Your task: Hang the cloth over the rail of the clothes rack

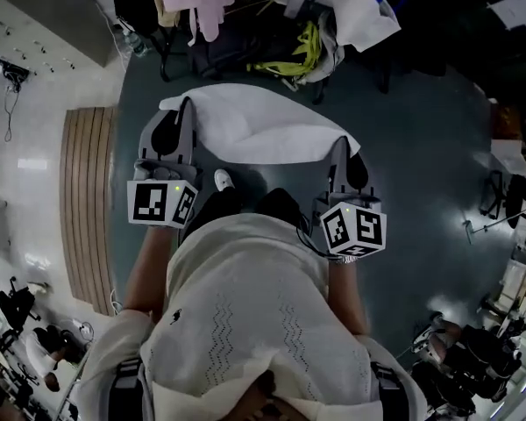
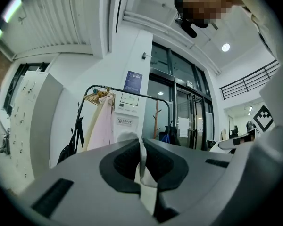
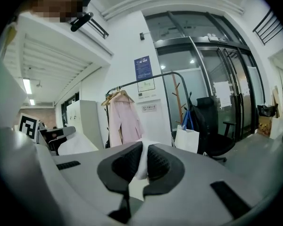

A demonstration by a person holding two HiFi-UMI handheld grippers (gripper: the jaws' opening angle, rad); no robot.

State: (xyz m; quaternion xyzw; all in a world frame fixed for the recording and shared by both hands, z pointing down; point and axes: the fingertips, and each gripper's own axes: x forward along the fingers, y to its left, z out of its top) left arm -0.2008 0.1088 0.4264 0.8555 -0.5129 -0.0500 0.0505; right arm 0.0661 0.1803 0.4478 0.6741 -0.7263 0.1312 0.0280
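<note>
Overhead, in the head view, the person's pale knit top fills the near half, and both tools reach out over a dark grey floor. The left gripper and the right gripper each pinch one end of a white cloth, which spreads out between them. Clothes and bags crowd the far edge.

Left gripper view: the two dark pads are pressed together on a thin fold of the cloth, which stands up between them. Far ahead is the clothes rack. Its curved black rail is well apart from the cloth, and a pink garment hangs at its left end.

Right gripper view: these pads likewise clamp a white fold. The rack stands ahead, with a white bag and a black chair to its right.

My worry is that each grip holds only a narrow edge, so a tug between the hands could pull one end free. Garments already fill the rail's left part, so the cloth could snag there, or drape unevenly and slide off.
</note>
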